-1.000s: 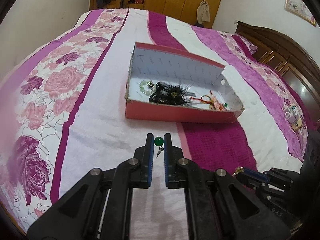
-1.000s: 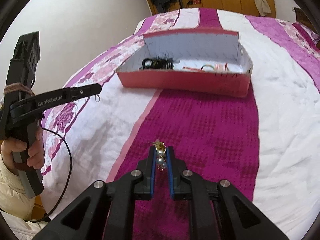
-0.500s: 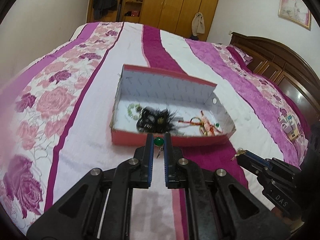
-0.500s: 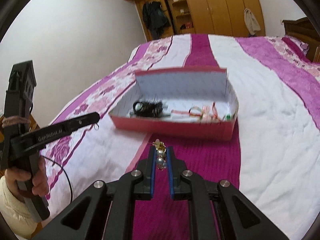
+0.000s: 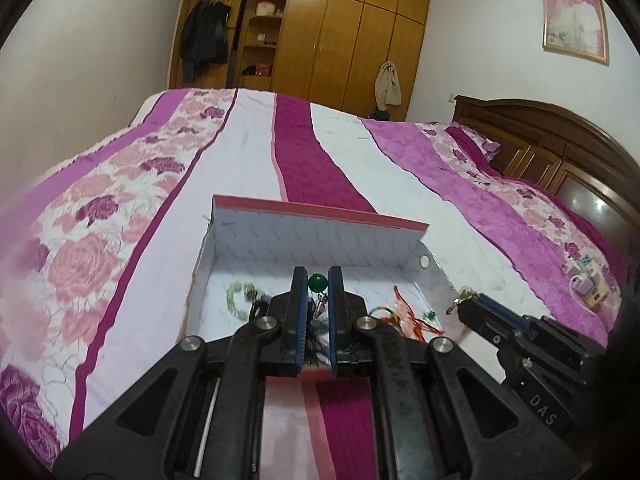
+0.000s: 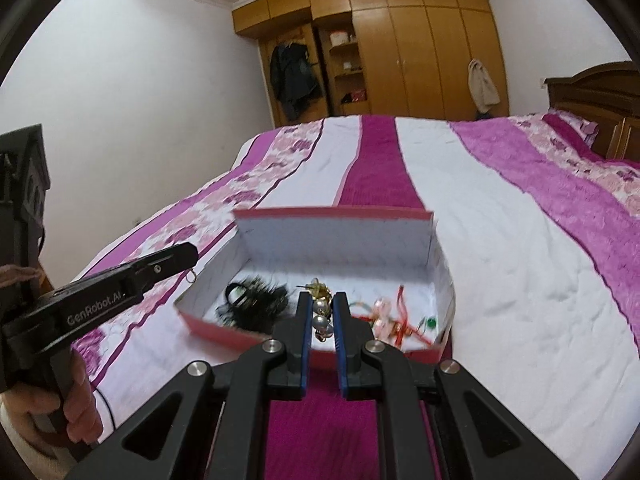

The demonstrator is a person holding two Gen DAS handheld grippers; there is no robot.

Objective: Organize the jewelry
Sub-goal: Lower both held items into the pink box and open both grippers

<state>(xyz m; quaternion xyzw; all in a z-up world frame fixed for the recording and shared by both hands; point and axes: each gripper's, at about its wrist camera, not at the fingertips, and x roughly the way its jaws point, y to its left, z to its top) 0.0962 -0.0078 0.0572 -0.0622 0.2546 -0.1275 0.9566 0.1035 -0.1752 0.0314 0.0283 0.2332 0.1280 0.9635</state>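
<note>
A pink box with a white inside lies on the bed. In it are a black feathery piece, a green bead bracelet and red and orange tasselled pieces. My left gripper is shut on a green bead earring, held over the box's near wall. My right gripper is shut on a gold and pearl earring, also over the near wall. From each wrist the other gripper shows at the side, tips at the box's edge.
The striped purple, pink and white bedspread spreads around the box. Small trinkets lie near the right edge by the wooden headboard. A hand holds the left gripper's handle. A wardrobe stands beyond the bed.
Both grippers have risen and moved forward to the box, each still holding its earring. Their tips now stand over the box's near wall, and both views have tilted up.
</note>
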